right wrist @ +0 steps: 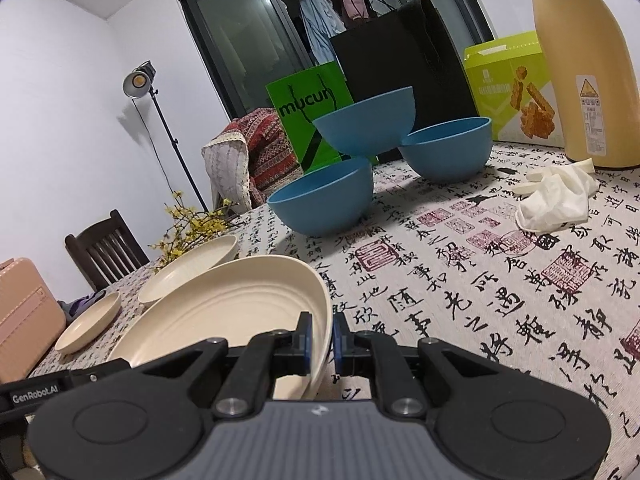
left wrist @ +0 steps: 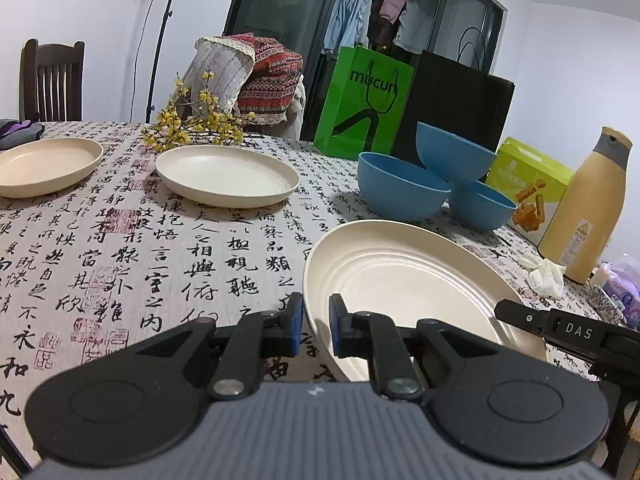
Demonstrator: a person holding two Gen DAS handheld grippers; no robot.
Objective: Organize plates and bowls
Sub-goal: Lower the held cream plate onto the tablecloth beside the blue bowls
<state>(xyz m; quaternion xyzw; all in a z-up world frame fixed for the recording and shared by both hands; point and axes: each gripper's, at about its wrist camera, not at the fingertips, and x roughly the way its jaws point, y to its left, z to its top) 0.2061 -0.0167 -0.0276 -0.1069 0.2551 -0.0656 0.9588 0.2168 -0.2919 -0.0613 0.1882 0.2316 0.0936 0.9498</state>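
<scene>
A large cream plate (left wrist: 404, 280) is held between both grippers, tilted above the table. My left gripper (left wrist: 316, 326) is shut on its left rim. My right gripper (right wrist: 320, 340) is shut on its right rim (right wrist: 320, 320); its arm shows in the left wrist view (left wrist: 560, 328). Two more cream plates lie on the tablecloth, one in the middle (left wrist: 228, 176) and one at the far left (left wrist: 44, 166); both show in the right wrist view (right wrist: 188, 268) (right wrist: 88, 322). Three blue bowls stand behind: one left (left wrist: 400, 192), one right (left wrist: 480, 206), one resting on top of both (left wrist: 454, 156).
A calligraphy tablecloth (left wrist: 120, 260) covers the table. Yellow flowers (left wrist: 192, 124), a green bag (left wrist: 364, 100), a black bag (left wrist: 456, 104), a green snack box (left wrist: 528, 184), a tan bottle (left wrist: 584, 208) and crumpled white gloves (right wrist: 556, 196) lie at the back and right. A chair (left wrist: 52, 80) stands far left.
</scene>
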